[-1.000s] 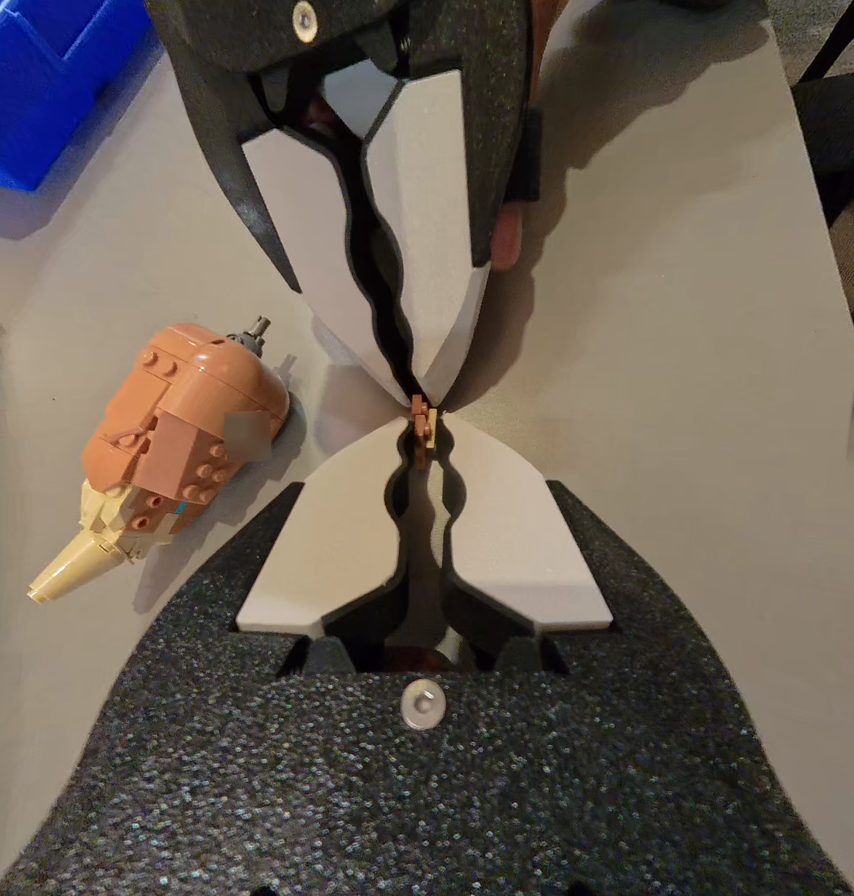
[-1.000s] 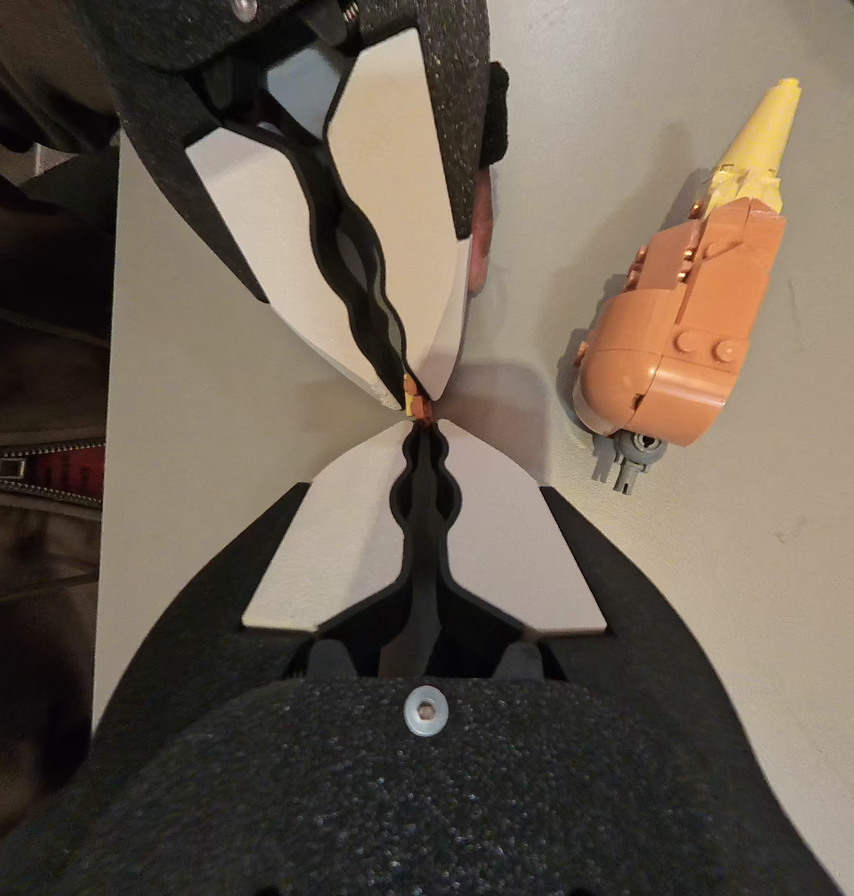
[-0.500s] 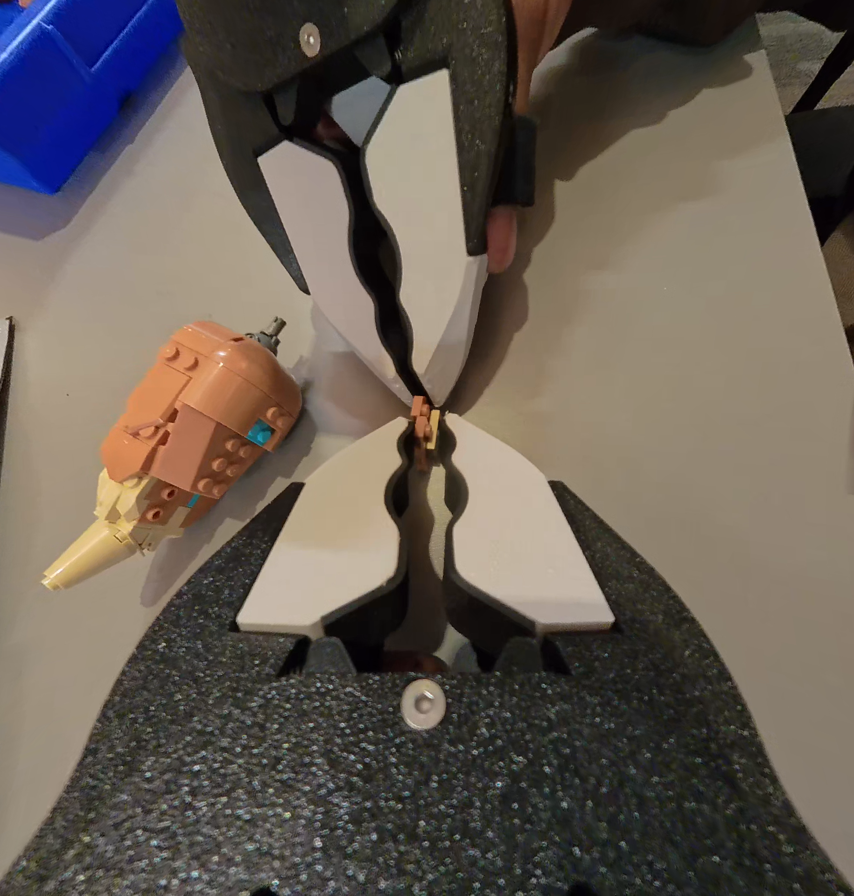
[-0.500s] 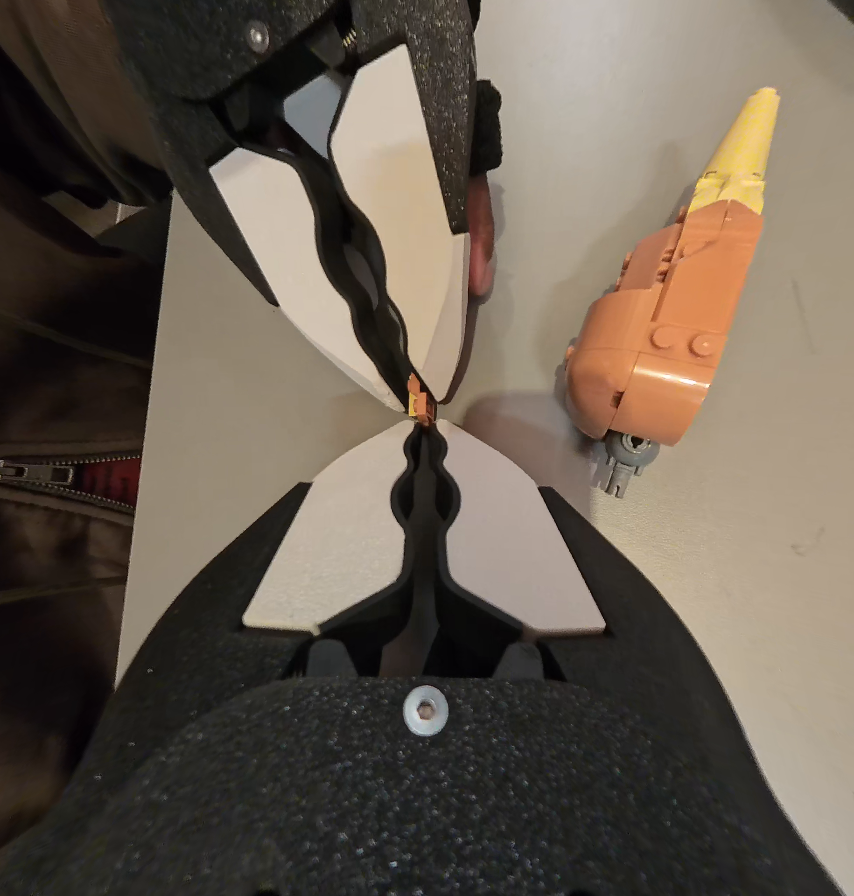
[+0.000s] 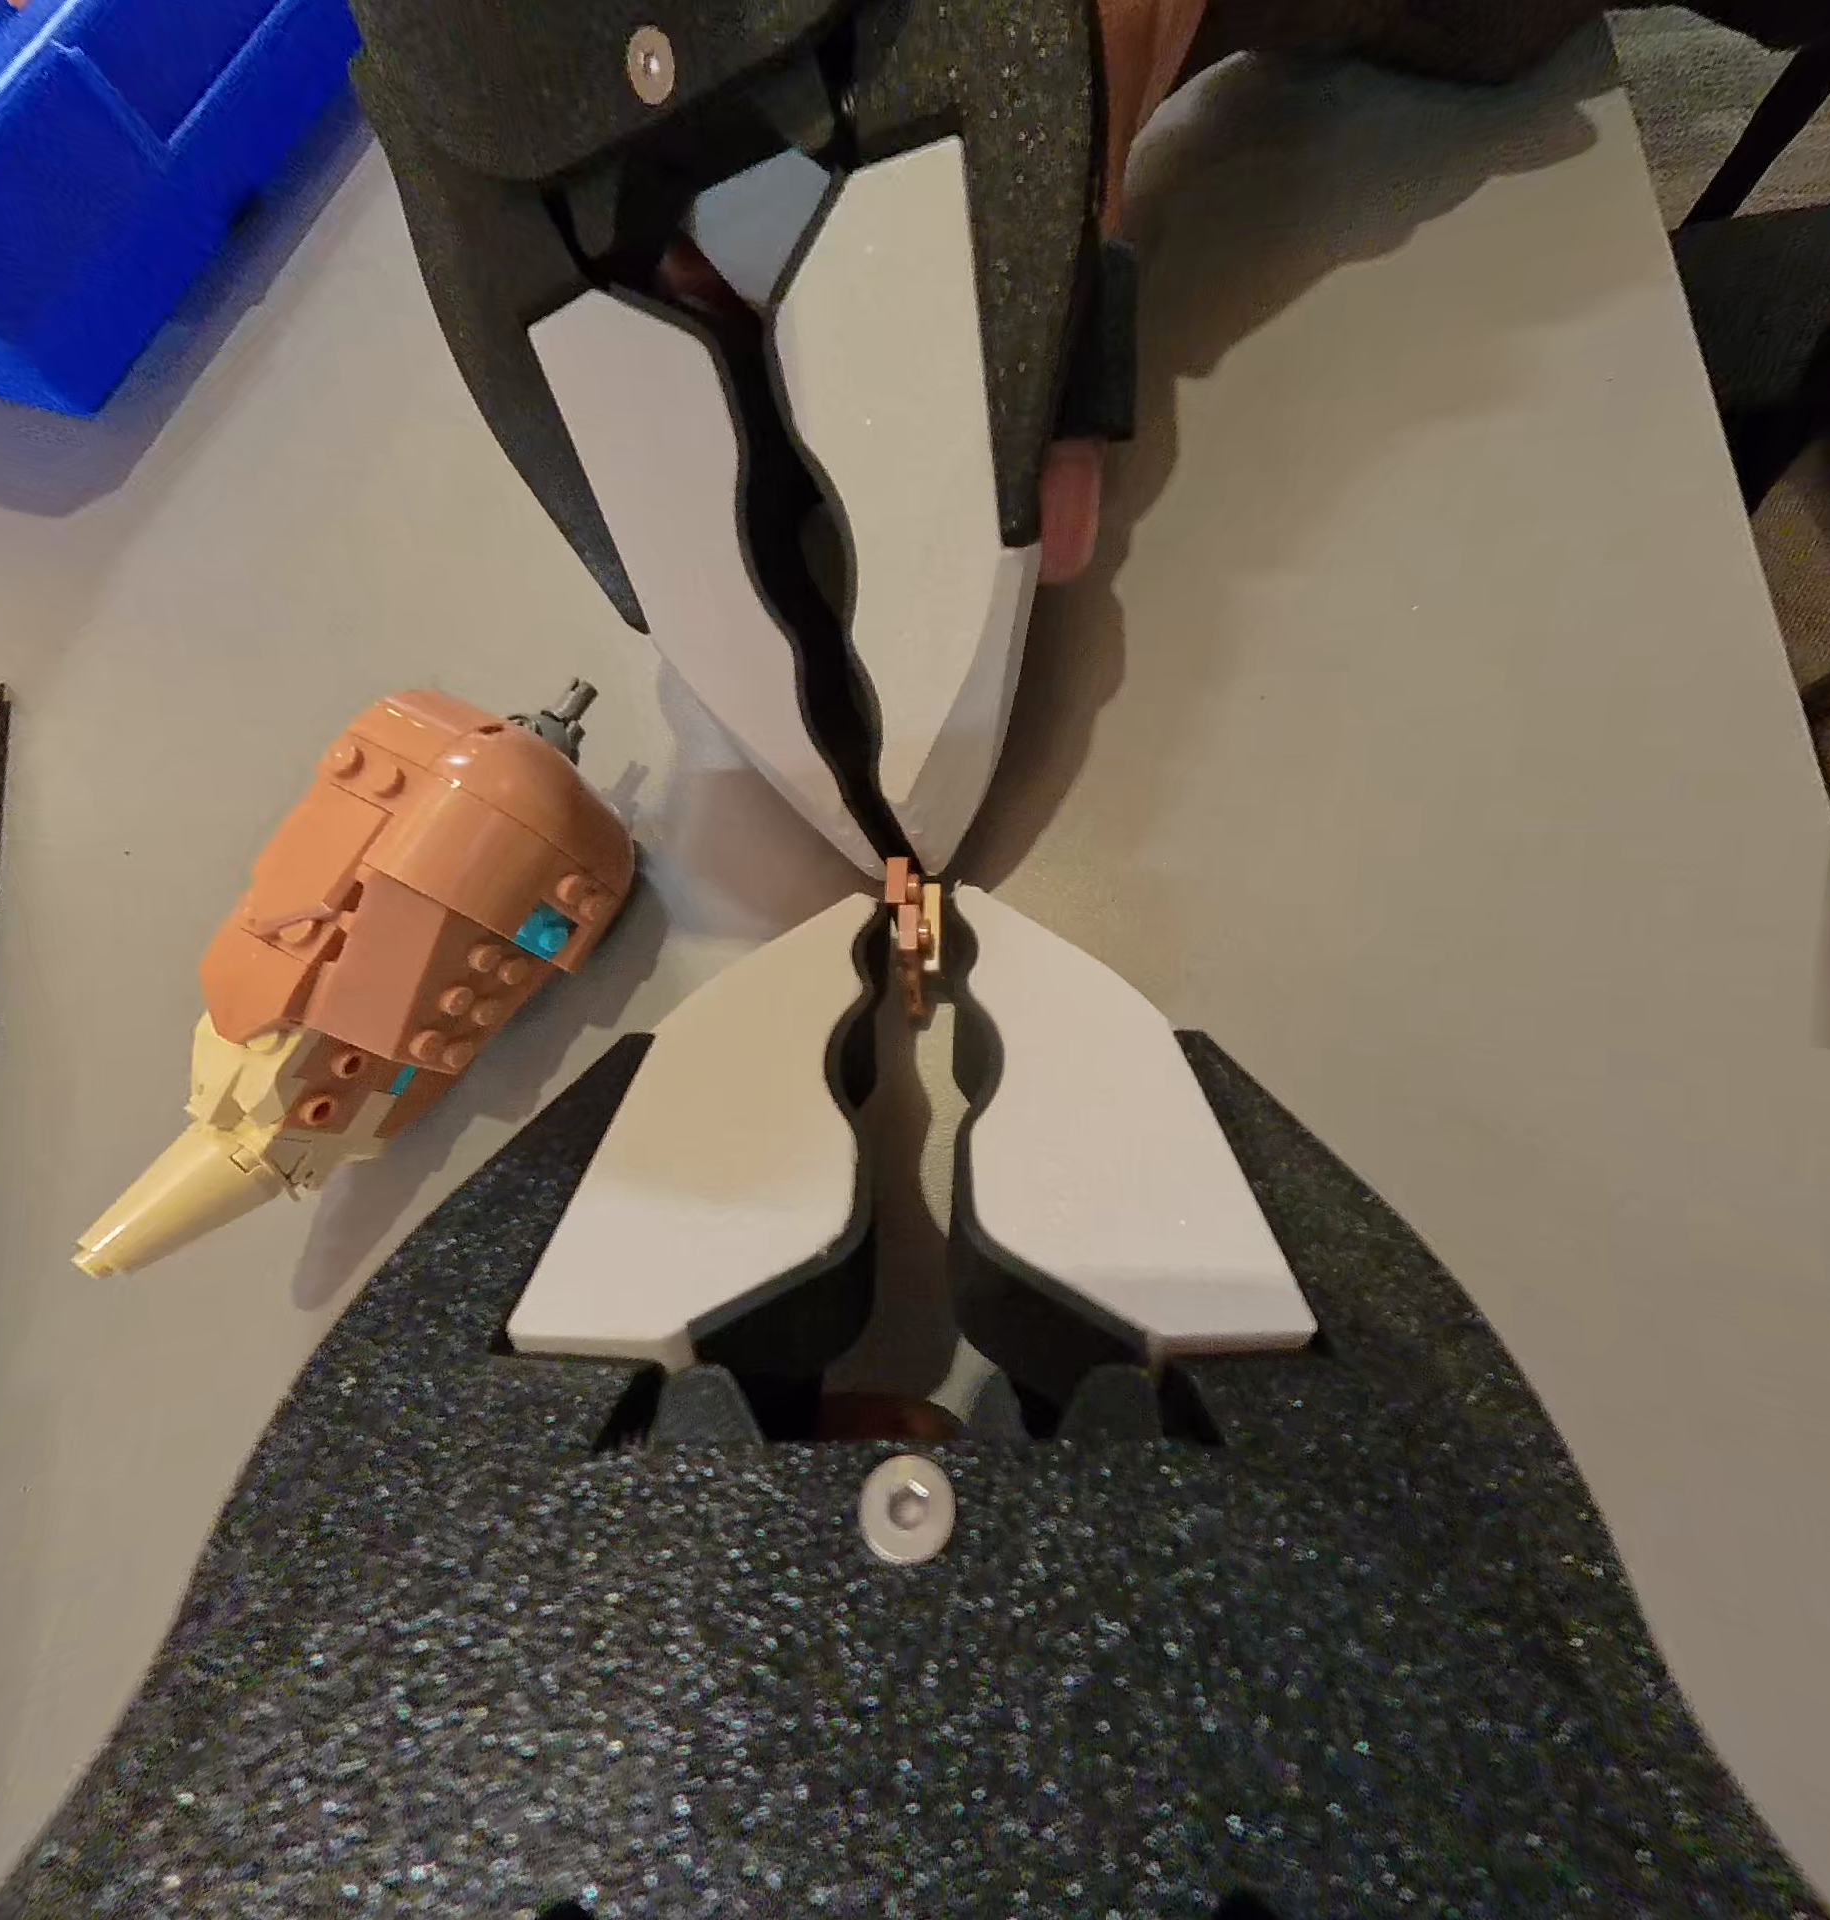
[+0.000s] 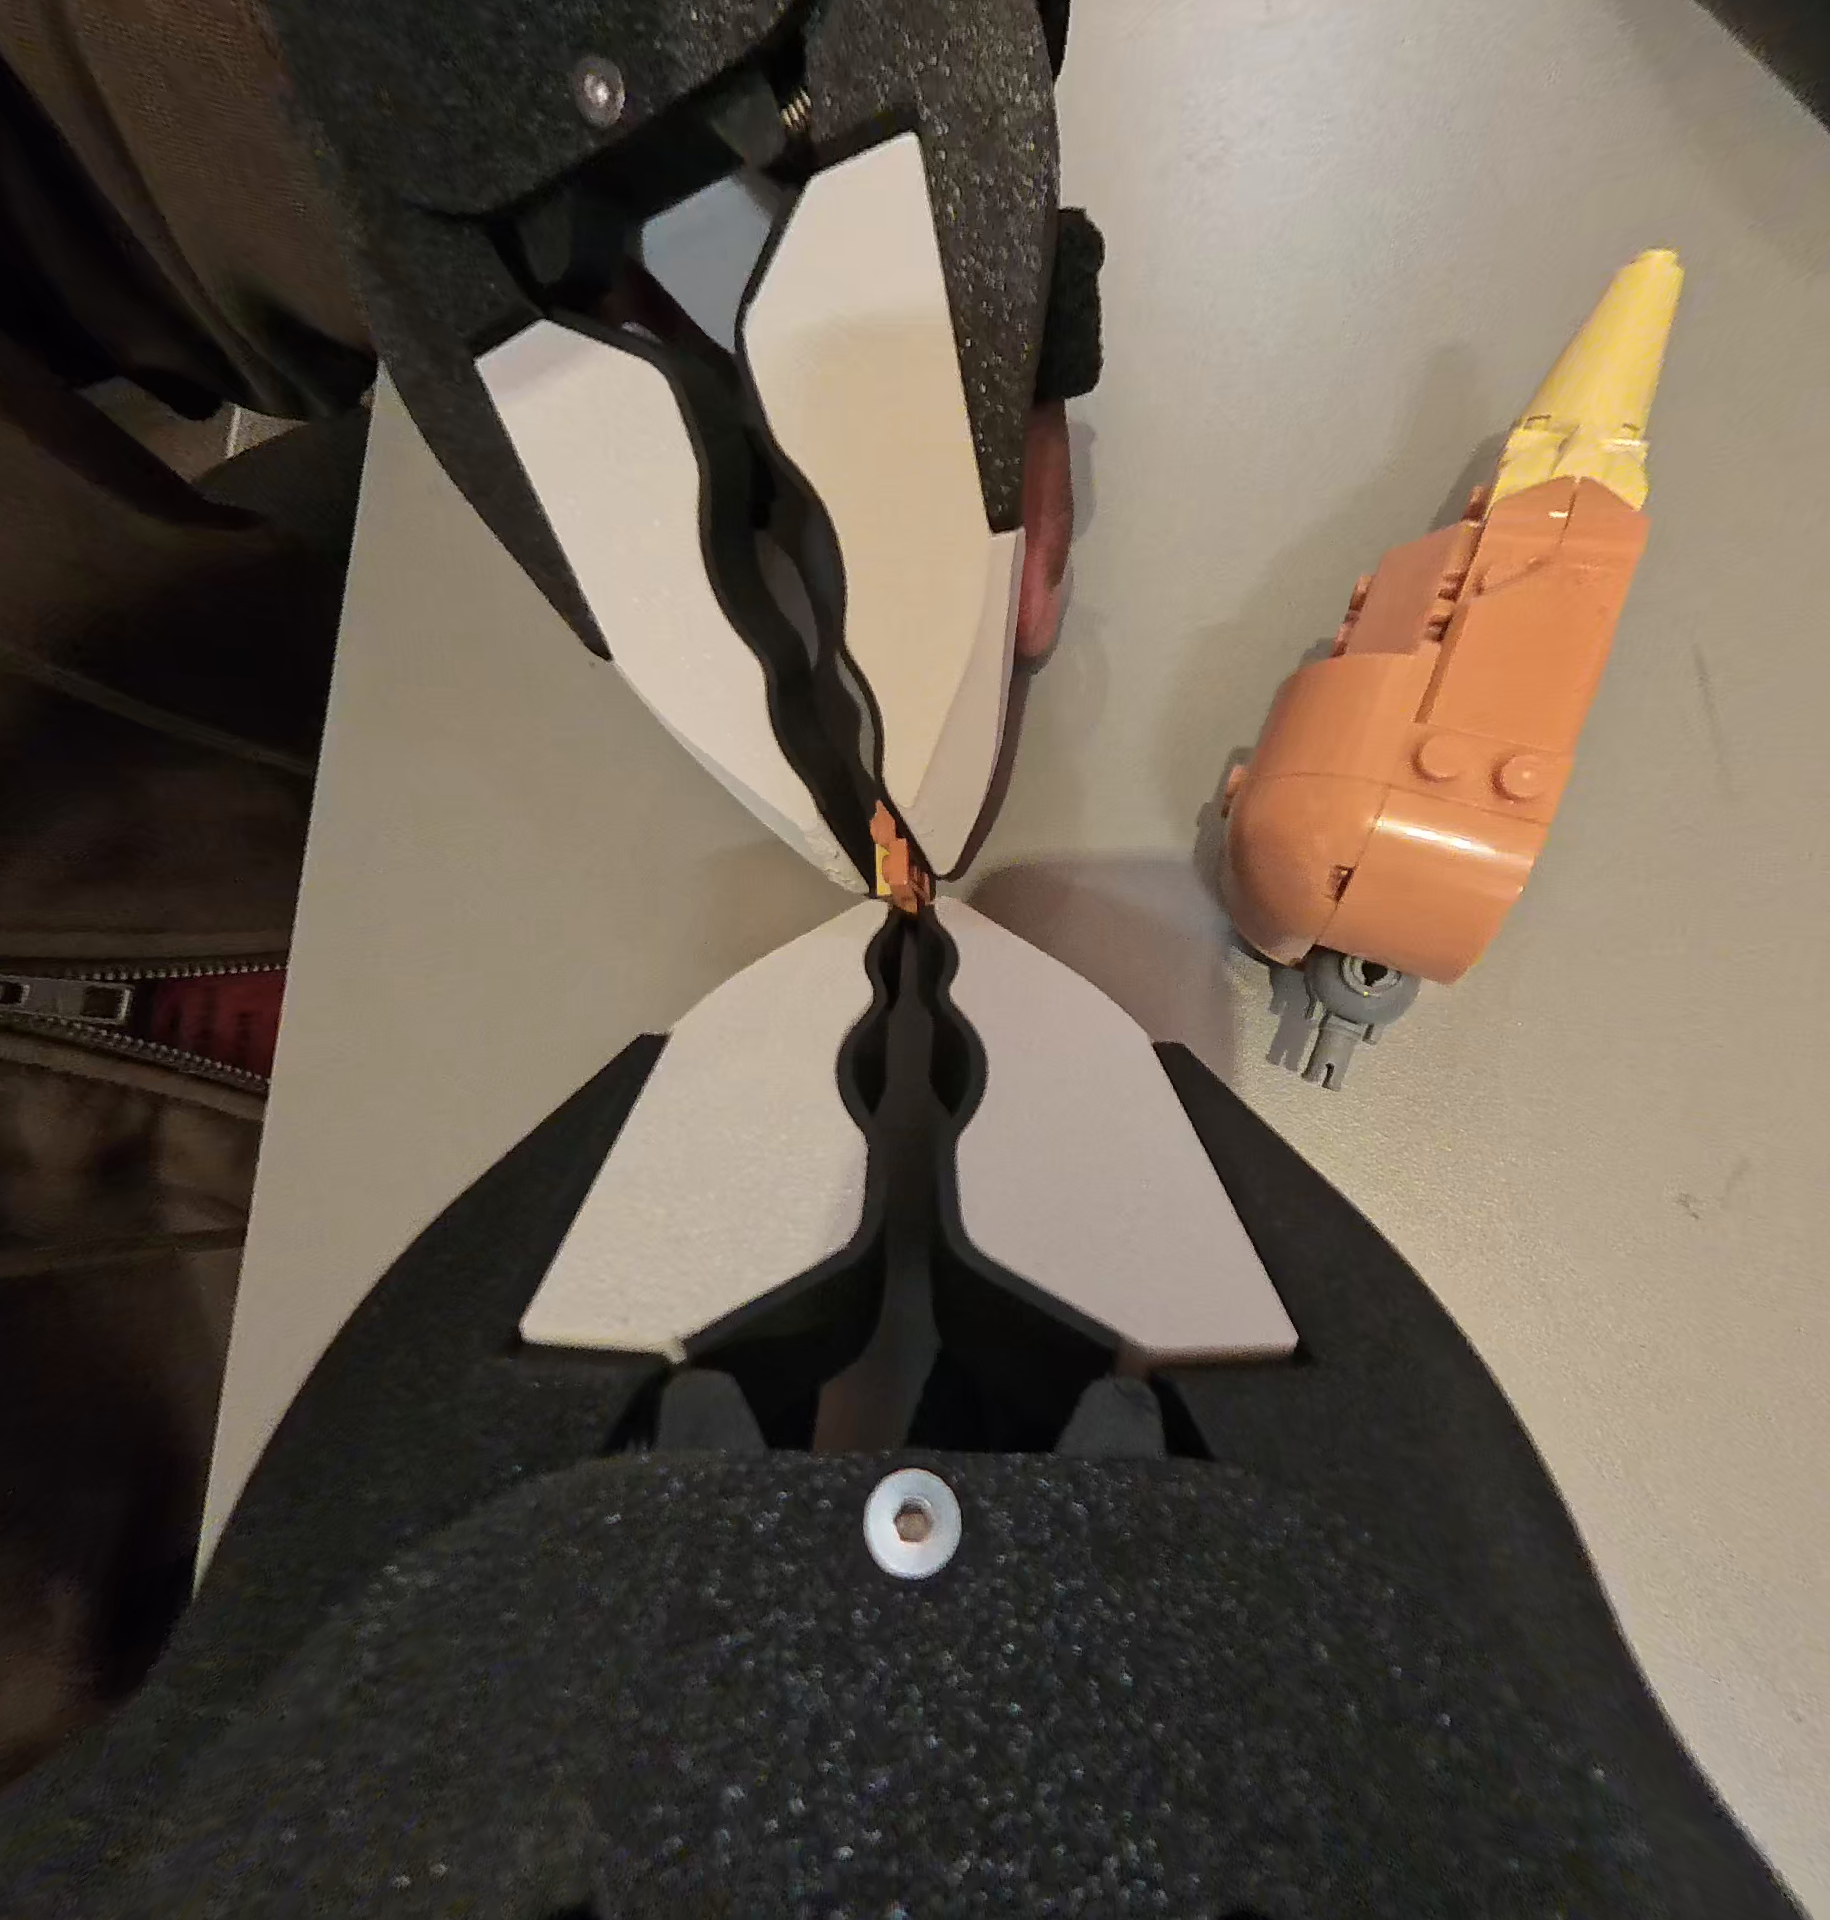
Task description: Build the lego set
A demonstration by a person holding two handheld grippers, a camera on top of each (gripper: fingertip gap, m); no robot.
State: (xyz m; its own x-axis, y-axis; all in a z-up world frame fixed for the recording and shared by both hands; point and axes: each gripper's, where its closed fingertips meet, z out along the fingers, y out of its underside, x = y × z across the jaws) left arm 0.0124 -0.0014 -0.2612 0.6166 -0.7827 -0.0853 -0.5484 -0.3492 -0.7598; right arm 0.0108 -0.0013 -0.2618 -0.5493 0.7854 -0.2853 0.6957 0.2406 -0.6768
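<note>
Tip to tip, left gripper (image 5: 916, 920) and right gripper (image 6: 906, 914) both pinch the small piece (image 5: 913, 925) — model (image 5: 391, 935) lies apart, bare table (image 5: 1410, 831) opposite.

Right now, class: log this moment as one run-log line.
left claw: shut on small bricks | right claw: shut on small bricks | model: on table

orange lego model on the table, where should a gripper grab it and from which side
Probably across the wide rounded orange body of the model, coming from above, jaws closing on its two long flanks. It lies on its side on the table, clear of both grippers. The tan cone tip tapers and the grey pin is thin, so both would likely slip.
</note>
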